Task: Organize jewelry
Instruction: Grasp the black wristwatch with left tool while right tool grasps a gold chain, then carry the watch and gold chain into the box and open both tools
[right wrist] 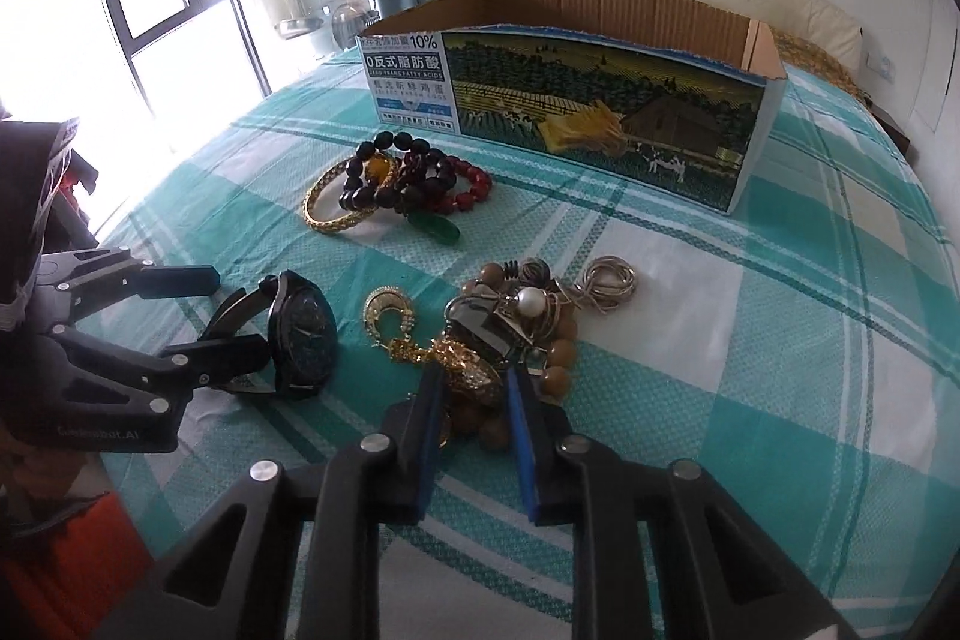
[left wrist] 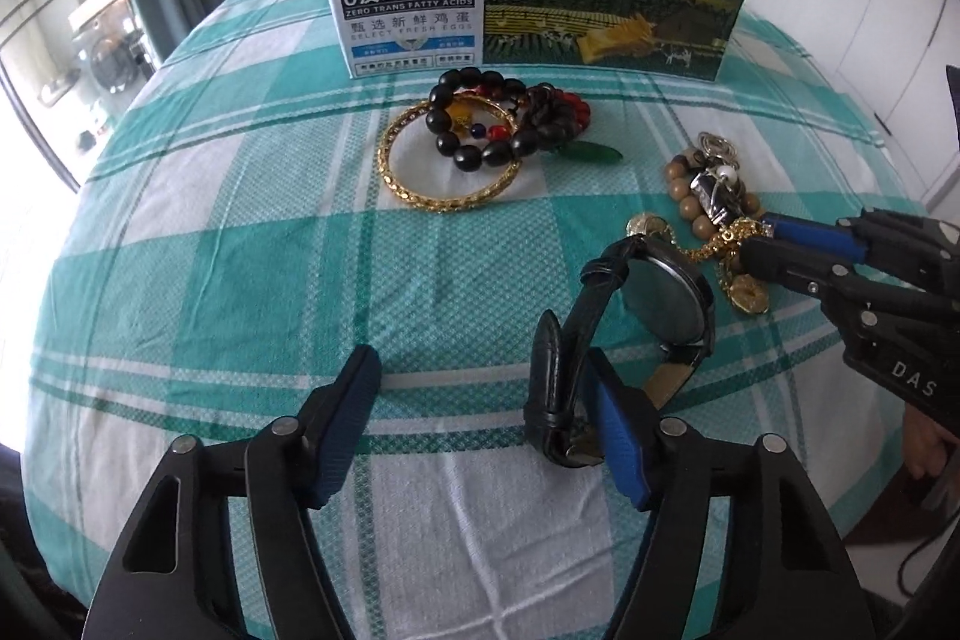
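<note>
The jewelry lies on a bed covered in a teal-and-white plaid sheet, with an open cardboard box standing at the far side, most likely where the pieces are meant to go. Farthest left, the left gripper has its jaws spread wide, and its right pad sits against the strap of a black wristwatch; the watch stands on edge with its strap looped between the pads, so the gripper looks lined up to close on the strap, but it has no hold yet. Beyond it, just in front of the box, a gold bangle lies flat with a dark bead bracelet resting across it and a red bead bracelet tangled alongside, a green pendant poking out at the near side; that pile is untouched and well apart from both grippers. Further right sits a second heap: a tan bead bracelet, a pearl piece, silver rings and a gold chain ornament. The right gripper is partly open, its pads either side of the gold ornament at the heap's near edge; whether they already press on it I cannot tell. Because the chain is knotted in with the beads, lifting it may drag neighbours along.
</note>
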`<state>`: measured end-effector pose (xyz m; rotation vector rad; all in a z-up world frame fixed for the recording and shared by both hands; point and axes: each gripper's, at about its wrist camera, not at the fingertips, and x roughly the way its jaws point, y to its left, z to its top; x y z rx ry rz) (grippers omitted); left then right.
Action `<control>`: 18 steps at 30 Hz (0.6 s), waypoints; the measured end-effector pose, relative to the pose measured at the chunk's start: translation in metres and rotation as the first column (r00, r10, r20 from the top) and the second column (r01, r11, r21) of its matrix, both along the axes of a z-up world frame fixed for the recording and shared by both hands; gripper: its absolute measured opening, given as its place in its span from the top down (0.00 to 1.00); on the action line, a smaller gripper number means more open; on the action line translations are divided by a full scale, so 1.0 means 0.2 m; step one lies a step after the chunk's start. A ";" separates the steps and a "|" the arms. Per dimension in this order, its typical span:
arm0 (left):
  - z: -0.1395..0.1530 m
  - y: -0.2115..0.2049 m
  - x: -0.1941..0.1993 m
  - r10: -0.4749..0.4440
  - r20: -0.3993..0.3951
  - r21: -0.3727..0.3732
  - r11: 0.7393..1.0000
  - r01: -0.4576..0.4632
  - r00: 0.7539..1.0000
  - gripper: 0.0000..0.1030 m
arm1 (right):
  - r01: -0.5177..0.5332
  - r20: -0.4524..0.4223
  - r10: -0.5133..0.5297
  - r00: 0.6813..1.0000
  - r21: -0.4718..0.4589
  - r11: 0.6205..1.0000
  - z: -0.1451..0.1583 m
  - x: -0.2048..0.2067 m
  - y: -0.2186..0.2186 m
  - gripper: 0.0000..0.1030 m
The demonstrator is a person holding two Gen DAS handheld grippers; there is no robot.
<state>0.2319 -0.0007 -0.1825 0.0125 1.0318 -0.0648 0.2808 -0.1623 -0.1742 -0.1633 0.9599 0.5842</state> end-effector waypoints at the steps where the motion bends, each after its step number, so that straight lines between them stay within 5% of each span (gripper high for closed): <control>1: 0.00 -0.01 0.00 -0.009 0.004 -0.001 1.000 0.009 1.000 0.48 | 0.004 0.003 -0.004 1.000 0.009 1.000 0.01 0.00 -0.01 0.83; 5: 0.02 -0.04 0.01 -0.048 -0.001 -0.031 0.998 0.048 0.999 0.88 | 0.020 0.002 -0.020 1.000 0.046 0.999 0.06 -0.01 -0.03 0.87; 18: 0.08 0.02 -0.01 -0.015 -0.007 -0.122 0.992 0.014 1.000 0.89 | 0.085 -0.022 -0.082 0.996 0.200 0.976 0.27 -0.04 -0.21 0.88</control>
